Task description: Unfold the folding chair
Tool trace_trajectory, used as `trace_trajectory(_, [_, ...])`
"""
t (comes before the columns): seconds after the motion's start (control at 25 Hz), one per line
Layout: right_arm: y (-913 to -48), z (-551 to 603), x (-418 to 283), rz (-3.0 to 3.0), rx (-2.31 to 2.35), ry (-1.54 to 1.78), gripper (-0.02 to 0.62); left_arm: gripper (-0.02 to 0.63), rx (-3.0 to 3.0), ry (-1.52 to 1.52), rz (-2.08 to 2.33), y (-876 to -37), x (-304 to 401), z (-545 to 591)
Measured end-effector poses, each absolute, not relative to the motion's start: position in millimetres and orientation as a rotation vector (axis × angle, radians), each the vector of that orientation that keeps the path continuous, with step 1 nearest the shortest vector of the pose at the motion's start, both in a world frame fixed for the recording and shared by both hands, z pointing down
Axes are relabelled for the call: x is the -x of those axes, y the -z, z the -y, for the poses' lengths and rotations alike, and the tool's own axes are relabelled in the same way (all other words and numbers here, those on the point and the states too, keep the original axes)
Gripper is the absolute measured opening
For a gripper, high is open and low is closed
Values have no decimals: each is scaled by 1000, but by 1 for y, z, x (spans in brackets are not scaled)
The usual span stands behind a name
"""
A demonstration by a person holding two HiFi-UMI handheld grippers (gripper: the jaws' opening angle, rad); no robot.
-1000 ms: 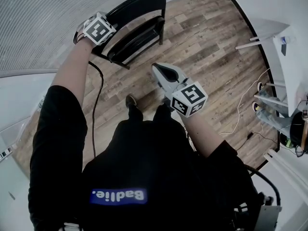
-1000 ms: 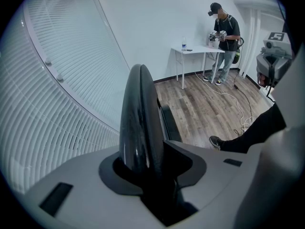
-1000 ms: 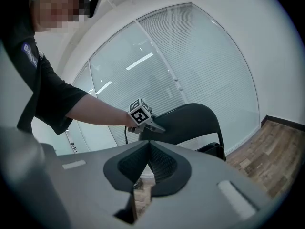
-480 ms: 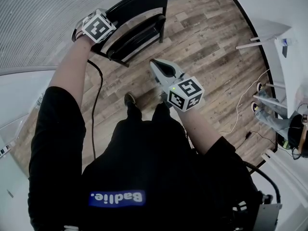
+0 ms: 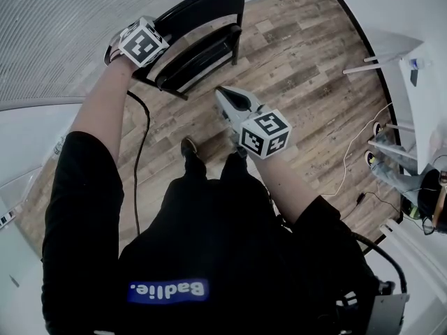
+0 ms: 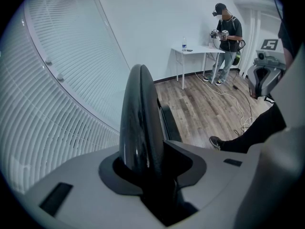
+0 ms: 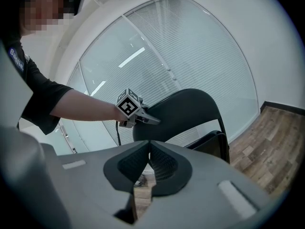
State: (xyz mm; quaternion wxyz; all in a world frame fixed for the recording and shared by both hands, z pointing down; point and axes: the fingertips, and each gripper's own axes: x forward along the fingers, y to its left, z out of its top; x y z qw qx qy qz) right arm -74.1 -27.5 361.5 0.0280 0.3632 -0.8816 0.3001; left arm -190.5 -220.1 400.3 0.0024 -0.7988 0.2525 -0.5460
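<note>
A wooden plank floor fills the room, bounded on one side by a curved glass wall covered with white slatted blinds. The person wearing the camera, in a black shirt, stands over the floor with both arms stretched forward.

The folding chair stands on the floor just beside the blinds. It is black, with a rounded backrest. Its seat pad is tipped up close against the frame, so the chair is not opened out. In the right gripper view the seat sits below and behind the backrest.

In the left gripper view, a white counter stands against the far wall. A second person stands at its end.

The left hand-held gripper is clamped on the top edge of the backrest. In its own view the dark edge runs up from between the jaws, which press on both of its faces.

The right hand-held gripper hangs in the air in front of the person's waist, pointing toward the chair but well apart from it. Its jaws are together with nothing between them.

A dark shoe shows below it. A white cable trails across the planks, and a small bottle stands on the counter.
</note>
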Motion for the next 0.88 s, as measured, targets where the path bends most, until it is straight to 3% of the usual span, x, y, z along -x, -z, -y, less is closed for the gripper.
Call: trace_trajectory(0.88, [-404, 60, 74, 2652, -1189, -1046, 15, 126, 2498, 1718, -790, -400, 189, 221])
